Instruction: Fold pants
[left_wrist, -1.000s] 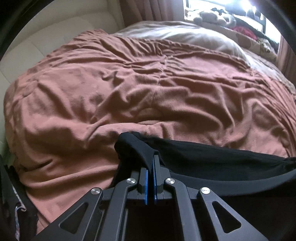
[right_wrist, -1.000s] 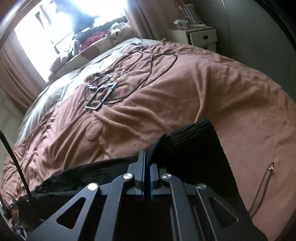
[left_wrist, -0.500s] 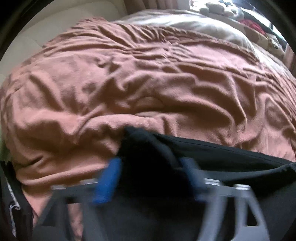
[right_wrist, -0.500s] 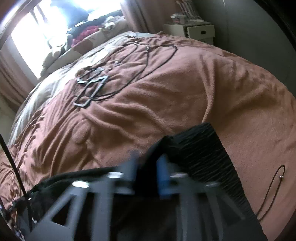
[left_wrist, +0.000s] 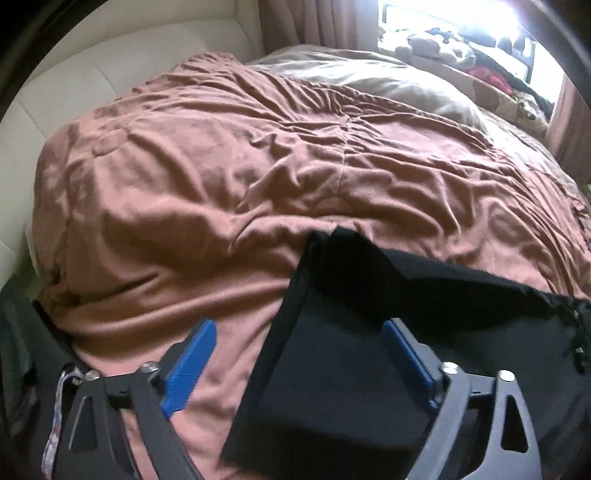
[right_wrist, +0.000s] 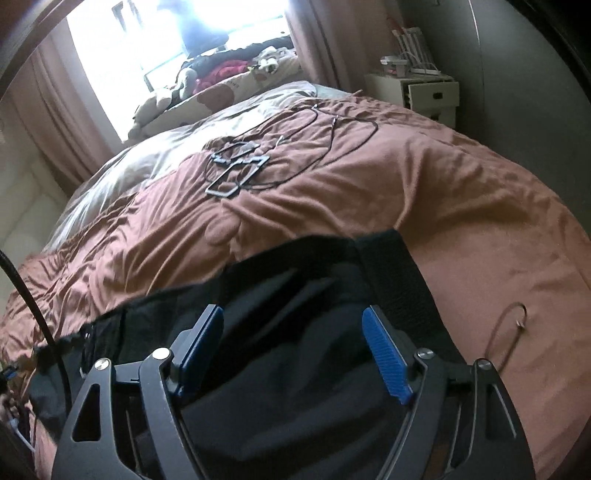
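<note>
The black pants (left_wrist: 461, 295) lie across the near edge of a brown blanket (left_wrist: 221, 166), with one folded corner pointing up the bed. My left gripper (left_wrist: 300, 360) hovers over that corner, its blue pads (left_wrist: 192, 363) wide apart and touching nothing; its jaws are closing a little, with fabric lying below the gap. In the right wrist view the pants (right_wrist: 295, 288) end in a ribbed band (right_wrist: 395, 273). My right gripper (right_wrist: 293, 350) hangs above them, jaws opening, with the cloth under the gap and no pad pressing on it.
A cream padded headboard (left_wrist: 92, 85) and a grey pillow (left_wrist: 388, 81) bound the bed. Black cables with a flat frame (right_wrist: 240, 173) lie mid-blanket, and a thin cable loop (right_wrist: 509, 332) lies on the right. A white nightstand (right_wrist: 424, 92) and a cluttered window sill (right_wrist: 229, 70) stand behind.
Both grippers were shut on pinched corners of the pants. They have let go, opened wide and drawn back, and the fabric now lies flat on the blanket.
</note>
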